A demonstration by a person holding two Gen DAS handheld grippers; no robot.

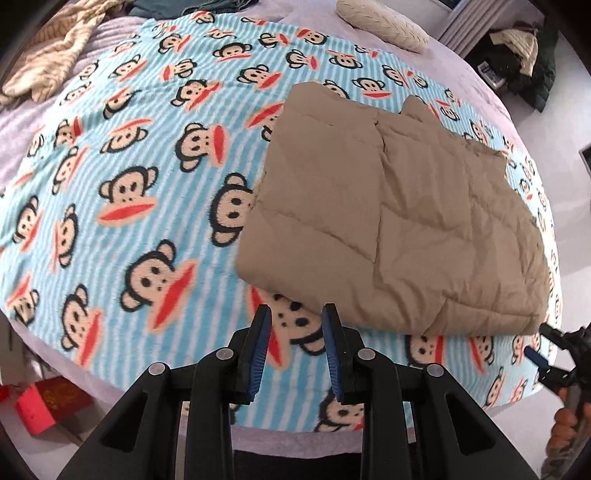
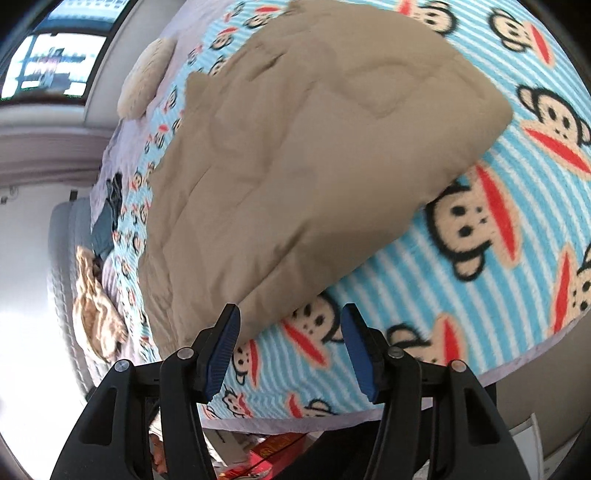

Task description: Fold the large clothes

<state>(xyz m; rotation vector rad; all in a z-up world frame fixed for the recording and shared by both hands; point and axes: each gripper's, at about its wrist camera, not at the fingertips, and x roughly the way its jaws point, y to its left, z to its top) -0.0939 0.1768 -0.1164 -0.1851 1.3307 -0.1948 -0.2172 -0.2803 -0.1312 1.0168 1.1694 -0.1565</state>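
Observation:
A tan quilted padded garment [image 1: 399, 221] lies folded into a thick rectangle on a blue striped monkey-print blanket [image 1: 129, 192] on the bed. My left gripper [image 1: 295, 317] is open and empty, just in front of the garment's near left corner. My right gripper [image 2: 290, 317] is open and empty, at the garment's [image 2: 295, 166] near edge, not touching it. The right gripper also shows at the right edge of the left wrist view [image 1: 550, 354].
A cream knitted pillow [image 1: 384, 22] lies at the far side of the bed. A beige patterned cloth [image 1: 51, 48] is bunched at the far left. Red boxes [image 1: 48, 402] sit on the floor below the bed edge. Dark clothes [image 1: 532, 62] are piled at right.

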